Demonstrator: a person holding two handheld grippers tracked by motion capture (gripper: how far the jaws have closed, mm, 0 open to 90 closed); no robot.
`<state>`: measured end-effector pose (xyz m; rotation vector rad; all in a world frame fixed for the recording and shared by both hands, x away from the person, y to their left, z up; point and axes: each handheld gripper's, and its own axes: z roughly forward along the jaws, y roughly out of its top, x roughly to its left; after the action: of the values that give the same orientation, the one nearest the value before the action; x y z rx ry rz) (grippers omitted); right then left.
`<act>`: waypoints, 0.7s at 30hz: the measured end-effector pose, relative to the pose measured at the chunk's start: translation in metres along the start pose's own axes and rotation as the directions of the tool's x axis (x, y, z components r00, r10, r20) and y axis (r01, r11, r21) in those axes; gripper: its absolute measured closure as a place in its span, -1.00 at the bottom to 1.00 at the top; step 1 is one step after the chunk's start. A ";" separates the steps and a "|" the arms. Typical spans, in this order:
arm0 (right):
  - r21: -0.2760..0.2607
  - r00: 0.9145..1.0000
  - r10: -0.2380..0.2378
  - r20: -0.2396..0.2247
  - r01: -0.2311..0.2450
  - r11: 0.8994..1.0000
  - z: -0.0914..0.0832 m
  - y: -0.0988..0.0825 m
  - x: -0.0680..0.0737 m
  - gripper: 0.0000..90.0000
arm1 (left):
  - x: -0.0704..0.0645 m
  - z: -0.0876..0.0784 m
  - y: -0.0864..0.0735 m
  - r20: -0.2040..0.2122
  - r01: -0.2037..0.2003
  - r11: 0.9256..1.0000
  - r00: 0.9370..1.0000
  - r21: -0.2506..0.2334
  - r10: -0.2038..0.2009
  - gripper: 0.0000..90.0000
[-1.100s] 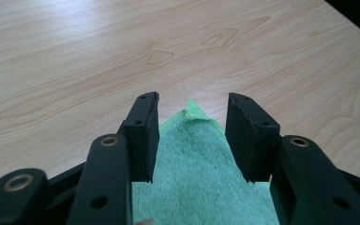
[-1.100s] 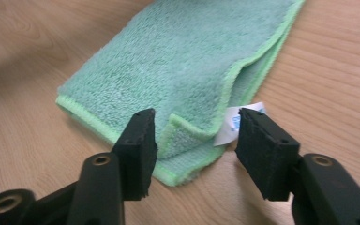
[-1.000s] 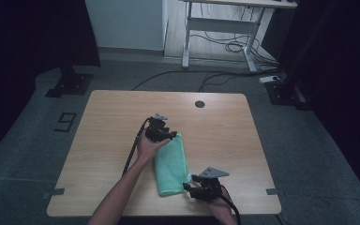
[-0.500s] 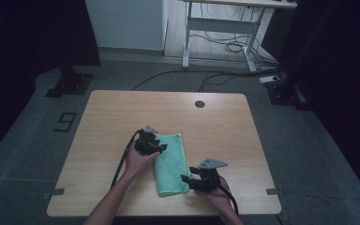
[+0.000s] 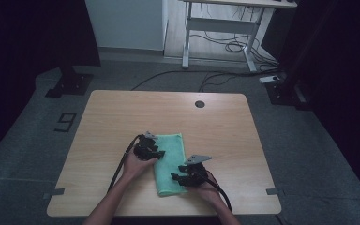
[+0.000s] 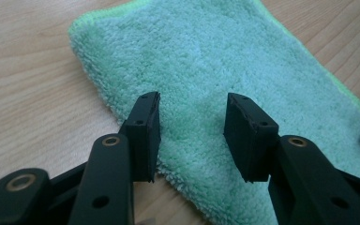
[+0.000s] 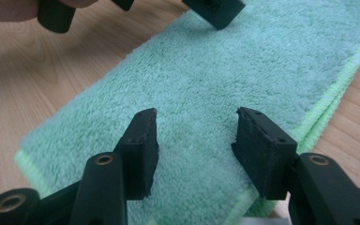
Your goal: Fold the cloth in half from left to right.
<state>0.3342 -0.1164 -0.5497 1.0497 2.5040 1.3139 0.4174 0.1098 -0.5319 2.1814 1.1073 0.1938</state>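
A dim room with dark curtains surrounds a pale wooden table (image 5: pixel 122 117), a metal desk frame standing behind it. The left gripper (image 6: pixel 192 126) hangs low over the near-left edge of a folded green towel (image 5: pixel 171 161), its jaws partly apart and just closing a little, bare terry pile between them and nothing pinched. The right gripper (image 7: pixel 194 140) hovers over the towel's opposite long edge, jaws likewise half spread and just narrowing, with no cloth caught yet. The towel lies in a long narrow fold near the table's front middle, both grippers flanking it. It looks light, soft and limp, likely to sag and unfold if lifted from one spot. The stacked, stitched hem along the folded edge seems the best hold, pinching all layers together so they do not slide apart.
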 end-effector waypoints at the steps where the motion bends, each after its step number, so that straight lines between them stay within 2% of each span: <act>1: 0.000 1.000 0.001 0.002 -0.001 1.000 -0.001 -0.001 0.000 0.10 | 0.000 0.001 0.001 0.002 -0.003 1.000 1.000 0.000 0.003 0.25; 7: -0.012 1.000 -0.001 0.006 0.001 1.000 -0.006 -0.008 0.003 0.10 | -0.002 0.008 0.009 0.017 -0.013 1.000 1.000 -0.001 0.013 0.26; 10: -0.019 1.000 0.024 -0.017 -0.024 1.000 -0.012 -0.012 -0.001 0.13 | -0.005 0.012 0.011 0.025 -0.026 1.000 0.999 -0.003 0.026 0.26; 14: -0.027 0.998 0.057 -0.026 -0.058 0.998 -0.019 -0.015 -0.008 0.11 | -0.006 0.013 0.012 0.026 -0.022 1.000 0.999 -0.003 0.022 0.25; 17: -0.055 0.997 0.081 -0.014 -0.081 0.995 -0.028 -0.012 -0.016 0.11 | -0.006 0.013 0.011 0.031 -0.016 1.000 0.999 -0.009 0.016 0.25; 18: -0.061 0.997 0.082 -0.011 -0.083 0.995 -0.030 -0.010 -0.017 0.12 | -0.006 0.013 0.011 0.029 -0.018 1.000 0.999 -0.008 0.018 0.25; 21: -0.047 0.999 0.049 0.008 -0.049 0.998 -0.030 -0.005 -0.015 0.10 | -0.007 0.013 0.011 0.026 -0.014 1.000 1.000 -0.012 0.014 0.25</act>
<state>0.3308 -0.1479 -0.5382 1.1111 2.4428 1.3707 0.4256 0.0939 -0.5338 2.1761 1.0745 0.1773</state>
